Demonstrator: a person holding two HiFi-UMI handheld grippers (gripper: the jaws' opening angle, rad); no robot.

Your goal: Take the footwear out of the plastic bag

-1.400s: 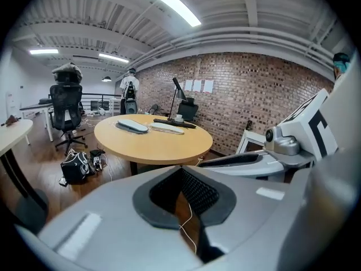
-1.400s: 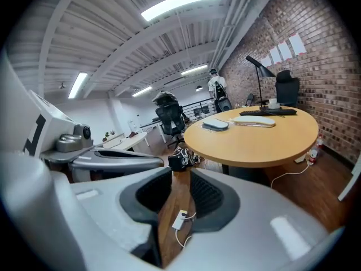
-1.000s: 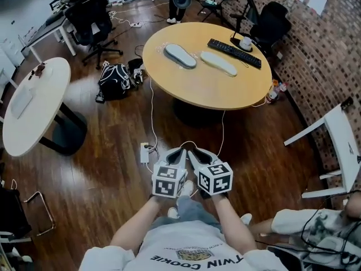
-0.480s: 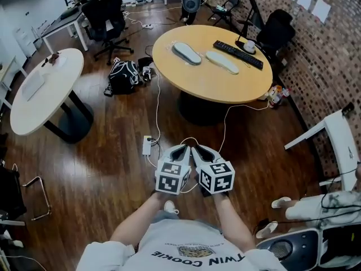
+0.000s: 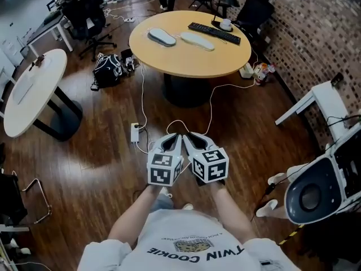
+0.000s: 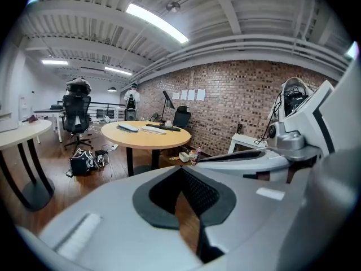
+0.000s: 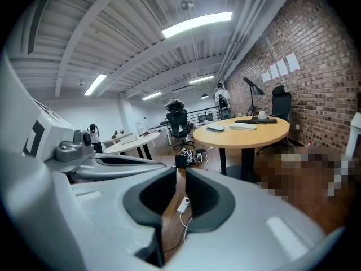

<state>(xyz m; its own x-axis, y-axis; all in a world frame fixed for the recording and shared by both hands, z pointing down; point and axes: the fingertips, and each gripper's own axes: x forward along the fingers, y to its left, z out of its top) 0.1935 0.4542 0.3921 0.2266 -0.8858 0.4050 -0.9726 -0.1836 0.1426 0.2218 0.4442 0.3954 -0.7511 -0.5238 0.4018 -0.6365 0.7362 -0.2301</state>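
Two pale slippers, each in a clear plastic bag, lie side by side on the round wooden table (image 5: 186,61): one (image 5: 162,36) on the left, the other (image 5: 197,40) to its right. They also show far off in the left gripper view (image 6: 128,127) and the right gripper view (image 7: 215,127). Both grippers hang close together in front of my body, over the floor and well short of the table. My left gripper (image 5: 172,138) has its pads touching, with nothing held. My right gripper (image 5: 189,135) keeps a narrow gap between its pads, and nothing is in it.
A black keyboard (image 5: 214,33) and a cup (image 5: 225,23) share the table. A power strip (image 5: 135,132) with cables lies on the wood floor ahead. A black backpack (image 5: 107,71), a white oval table (image 5: 28,95) and an office chair (image 5: 84,16) stand left; a white machine (image 5: 316,191) right.
The view has shifted: the round table now sits further left and higher, and a white machine has come into view at the lower right. Both grippers stay side by side before me.
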